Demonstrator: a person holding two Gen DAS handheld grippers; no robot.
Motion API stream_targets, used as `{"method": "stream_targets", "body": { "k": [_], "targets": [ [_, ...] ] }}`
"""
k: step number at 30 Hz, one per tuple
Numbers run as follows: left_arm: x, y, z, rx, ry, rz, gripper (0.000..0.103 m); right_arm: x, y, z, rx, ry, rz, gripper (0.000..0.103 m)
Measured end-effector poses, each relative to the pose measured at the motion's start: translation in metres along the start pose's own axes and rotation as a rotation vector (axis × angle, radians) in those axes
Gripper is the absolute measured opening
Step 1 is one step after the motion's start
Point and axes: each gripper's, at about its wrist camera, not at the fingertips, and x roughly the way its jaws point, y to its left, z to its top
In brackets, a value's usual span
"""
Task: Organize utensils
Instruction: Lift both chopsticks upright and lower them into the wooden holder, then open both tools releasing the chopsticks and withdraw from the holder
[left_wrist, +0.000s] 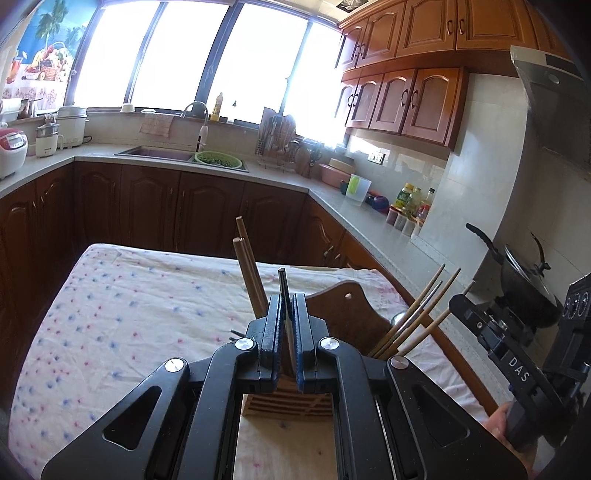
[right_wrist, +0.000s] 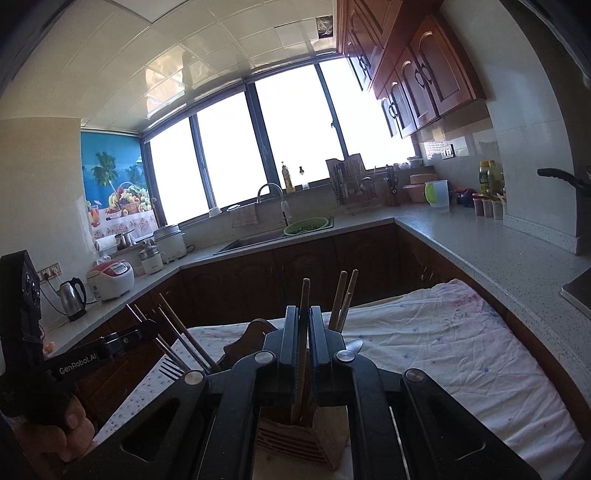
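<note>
Grippers clamped, each on one utensil

Left gripper (left_wrist: 290, 325) pinches a knife (left_wrist: 284, 295); right gripper (right_wrist: 303, 339) pinches a chopstick (right_wrist: 304, 295) above the holder (right_wrist: 306, 432); other chopsticks (left_wrist: 410, 325) crowd alongside.

Slatted wooden holder (left_wrist: 286, 400), matt cotton cloth (left_wrist: 129, 314)
</note>
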Motion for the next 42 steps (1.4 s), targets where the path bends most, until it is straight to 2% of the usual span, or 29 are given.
{"method": "stream_targets", "body": {
  "k": [2,24,26,33,34,37,39,41,42],
  "targets": [
    [0.004,0.001,-0.005,-0.002,0.021,0.007,0.005,0.002,-0.002,-0.002,0.002,0.019,0.000,0.005],
    [0.004,0.009,-0.007,-0.018,0.047,0.025,0.006,0.006,-0.007,-0.001,0.040,0.044,-0.004,0.006],
    [0.003,0.009,-0.007,-0.024,0.055,0.024,0.006,0.007,-0.009,-0.001,0.052,0.048,-0.002,0.010],
    [-0.007,0.009,-0.006,-0.028,0.052,0.026,0.009,0.000,-0.011,-0.001,0.079,0.043,0.005,0.011],
    [-0.009,0.009,-0.006,-0.029,0.050,0.026,0.011,-0.002,-0.010,-0.001,0.079,0.039,0.003,0.015],
    [-0.018,0.010,-0.007,-0.034,0.039,0.031,0.024,-0.009,-0.008,0.000,0.085,0.023,0.012,0.039],
    [-0.024,0.011,-0.007,-0.044,0.032,0.036,0.036,-0.014,-0.007,0.001,0.088,0.012,0.016,0.050],
    [-0.032,0.014,-0.009,-0.058,0.024,0.047,0.048,-0.019,-0.008,0.002,0.095,0.003,0.023,0.068],
    [-0.036,0.015,-0.011,-0.063,0.017,0.051,0.054,-0.022,-0.008,0.002,0.096,-0.003,0.026,0.073]
  ]
}}
